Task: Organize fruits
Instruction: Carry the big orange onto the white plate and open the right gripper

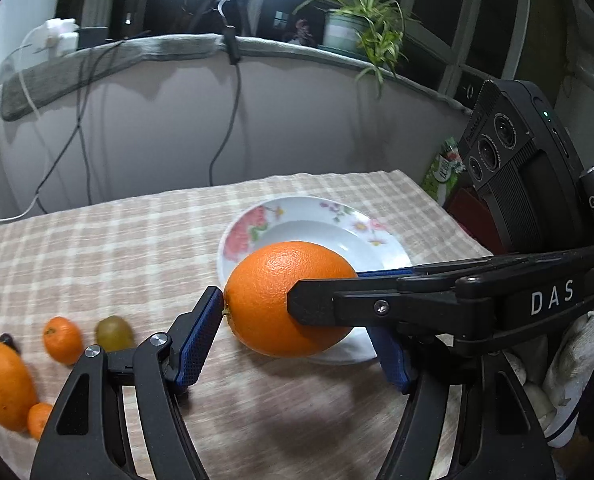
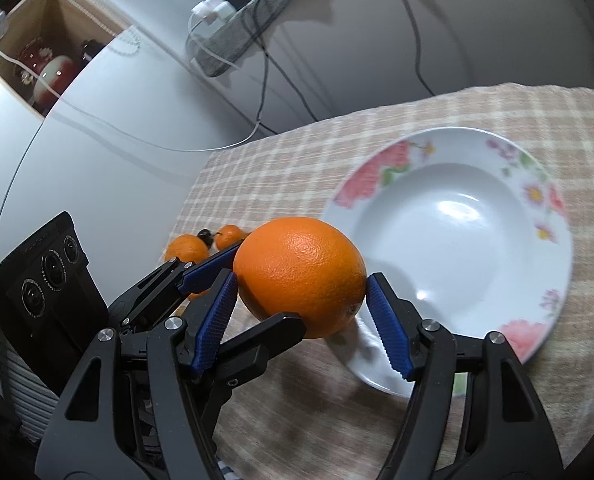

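Note:
A large orange (image 1: pixel 285 300) is held above the checked tablecloth at the near edge of a white floral plate (image 1: pixel 321 220). My left gripper (image 1: pixel 297 336) is shut on it, blue pads on either side. My right gripper (image 2: pixel 301 316) is also around the same orange (image 2: pixel 301 276), its pads touching both sides; its finger crosses in front of the fruit in the left wrist view. The plate (image 2: pixel 457 216) has nothing in it. At the left lie a bigger orange (image 1: pixel 1 384), two small mandarins (image 1: pixel 62 339), (image 1: pixel 39 420) and a green grape (image 1: pixel 114 333).
The table is covered by a beige checked cloth (image 1: pixel 117 264). Cables hang down the white wall behind. A potted plant (image 1: pixel 361 28) stands on the sill. A green packet (image 1: pixel 443 172) sits past the table's right edge.

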Demonstrator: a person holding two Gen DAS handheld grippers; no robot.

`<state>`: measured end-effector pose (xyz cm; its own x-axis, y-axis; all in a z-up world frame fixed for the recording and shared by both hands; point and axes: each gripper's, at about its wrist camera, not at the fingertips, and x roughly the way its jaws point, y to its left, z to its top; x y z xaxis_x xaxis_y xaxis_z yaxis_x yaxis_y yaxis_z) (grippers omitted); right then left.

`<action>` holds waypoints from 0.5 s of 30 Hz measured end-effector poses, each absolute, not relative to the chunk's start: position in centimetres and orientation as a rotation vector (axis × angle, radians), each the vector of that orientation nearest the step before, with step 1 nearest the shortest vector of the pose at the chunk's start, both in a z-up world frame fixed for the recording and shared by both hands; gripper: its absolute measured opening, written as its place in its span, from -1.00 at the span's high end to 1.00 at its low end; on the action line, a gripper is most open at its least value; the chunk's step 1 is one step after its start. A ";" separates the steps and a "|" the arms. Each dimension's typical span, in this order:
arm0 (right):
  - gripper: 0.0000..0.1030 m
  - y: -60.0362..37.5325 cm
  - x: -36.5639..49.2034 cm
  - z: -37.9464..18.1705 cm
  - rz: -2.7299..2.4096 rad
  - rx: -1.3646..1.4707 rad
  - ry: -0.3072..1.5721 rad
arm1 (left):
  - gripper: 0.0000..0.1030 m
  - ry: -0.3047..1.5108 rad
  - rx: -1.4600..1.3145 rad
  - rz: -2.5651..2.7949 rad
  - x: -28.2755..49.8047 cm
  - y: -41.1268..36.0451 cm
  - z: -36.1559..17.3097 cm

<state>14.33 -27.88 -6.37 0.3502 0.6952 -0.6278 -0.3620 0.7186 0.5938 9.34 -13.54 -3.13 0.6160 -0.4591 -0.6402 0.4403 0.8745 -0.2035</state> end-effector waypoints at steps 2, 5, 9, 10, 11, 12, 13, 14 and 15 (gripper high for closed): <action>-0.35 -28.7 14.3 -6.7 0.696 0.393 1.001 | -0.37 0.752 -0.023 -0.528 9.4 -14.1 -3.4; -0.35 -29.7 14.1 -7.1 0.681 0.405 1.006 | -0.37 0.760 -0.016 -0.539 9.7 -14.9 -3.7; -0.35 -30.4 14.4 -7.6 0.667 0.418 1.012 | -0.37 0.771 -0.007 -0.548 9.9 -15.6 -4.0; -0.35 -30.5 14.4 -7.7 0.664 0.420 1.014 | -0.37 0.775 -0.005 -0.549 9.9 -15.7 -4.1; -0.35 -30.5 14.6 -7.8 0.662 0.422 1.017 | -0.37 0.781 -0.001 -0.547 9.9 -15.8 -4.2; -0.35 -30.6 14.6 -7.9 0.658 0.427 1.021 | -0.37 0.781 0.003 -0.546 9.9 -15.9 -4.2; -0.36 -30.7 14.6 -8.0 0.655 0.428 1.022 | -0.37 0.779 0.005 -0.545 9.9 -15.9 -4.2; -0.36 -30.8 14.6 -8.0 0.652 0.430 1.019 | -0.37 0.779 0.009 -0.543 9.9 -16.0 -4.2; -0.36 -30.8 14.7 -7.9 0.645 0.427 1.015 | -0.37 0.773 0.019 -0.538 9.8 -16.1 -4.1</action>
<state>14.65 -30.79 -7.88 0.3697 0.6726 -0.6410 -0.2952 0.7392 0.6054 9.84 -16.06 -4.12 0.5884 -0.4549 -0.6684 0.4688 0.8655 -0.1764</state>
